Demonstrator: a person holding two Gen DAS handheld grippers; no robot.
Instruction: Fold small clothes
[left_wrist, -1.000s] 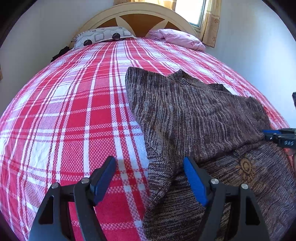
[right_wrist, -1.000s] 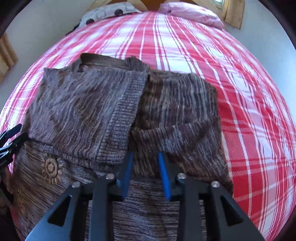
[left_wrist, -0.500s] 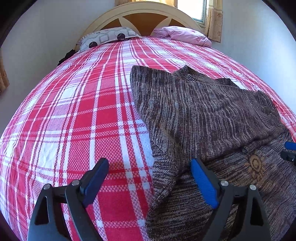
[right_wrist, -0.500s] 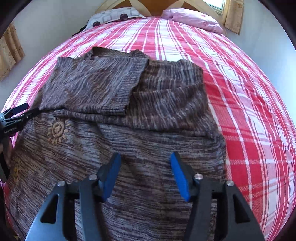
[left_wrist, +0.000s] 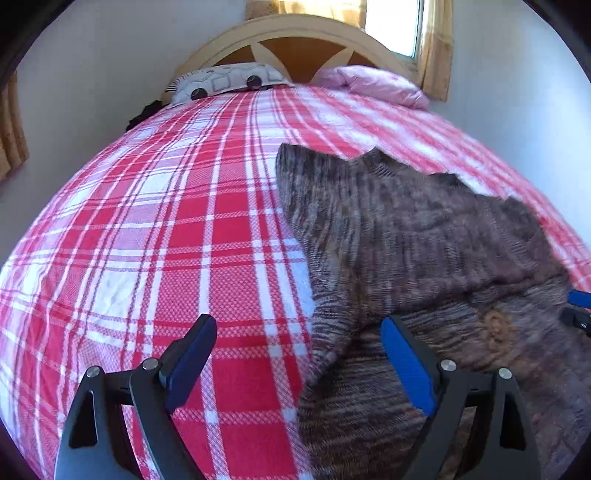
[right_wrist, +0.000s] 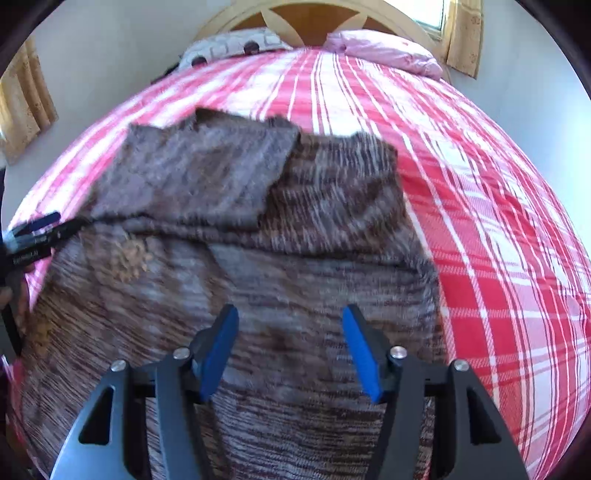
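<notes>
A brown marled knit sweater (left_wrist: 406, 240) lies flat on the bed, both sleeves folded in across its chest (right_wrist: 221, 177). An orange sun motif (right_wrist: 129, 258) shows below the folded sleeves. My left gripper (left_wrist: 297, 325) is open wide and straddles the sweater's left edge: one finger is over the sheet, the other over the knit. My right gripper (right_wrist: 290, 314) is open above the sweater's lower body, with only flat knit beneath it and nothing pinched. The left gripper (right_wrist: 44, 236) also shows at the left edge of the right wrist view, next to the sun motif.
The bed has a red and white plaid sheet (left_wrist: 166, 221) with wide room left of the sweater and past its collar. A patterned pillow (left_wrist: 225, 81) and a pink pillow (left_wrist: 373, 83) lie by the wooden headboard (left_wrist: 295, 37). White walls and a curtained window stand close behind.
The right gripper's jaws have spread open off the folded sleeve and drawn back toward the hem. The left gripper has opened a little wider and stayed in place.
</notes>
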